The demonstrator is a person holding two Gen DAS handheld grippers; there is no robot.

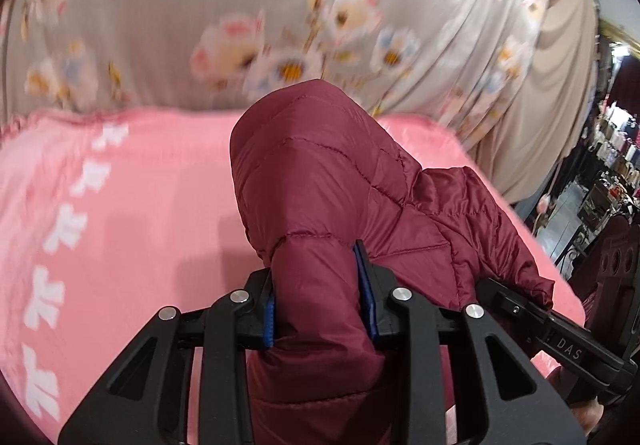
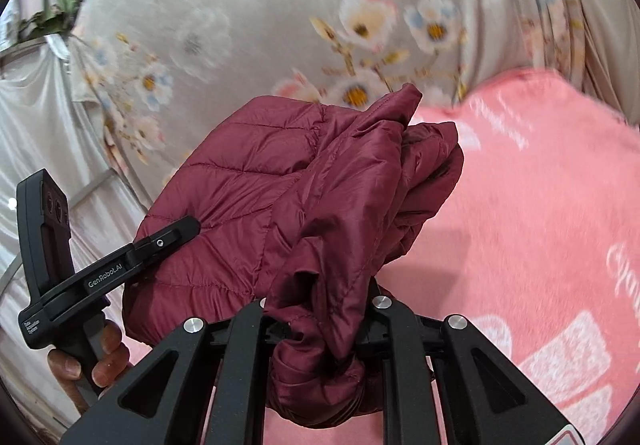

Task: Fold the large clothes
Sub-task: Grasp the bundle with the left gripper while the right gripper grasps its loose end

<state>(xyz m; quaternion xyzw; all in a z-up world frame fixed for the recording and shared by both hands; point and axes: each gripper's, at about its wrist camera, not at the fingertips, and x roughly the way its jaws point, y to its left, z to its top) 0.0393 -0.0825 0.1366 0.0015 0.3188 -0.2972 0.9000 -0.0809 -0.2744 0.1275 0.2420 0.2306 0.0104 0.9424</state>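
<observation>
The maroon quilted puffer jacket (image 1: pixel 320 181) is held bunched above the pink blanket (image 1: pixel 120 205), with the left gripper (image 1: pixel 322 305) clamped on one padded fold and the right gripper (image 2: pixel 316 321) clamped on a gathered wad of its shell beside it. The step in hand is judged to be the lift of the garment clear of the blanket, ahead of spreading. Next, the two grips would probably need to be drawn apart so that the jacket can be laid flat on the blanket before any fold is made.
</observation>
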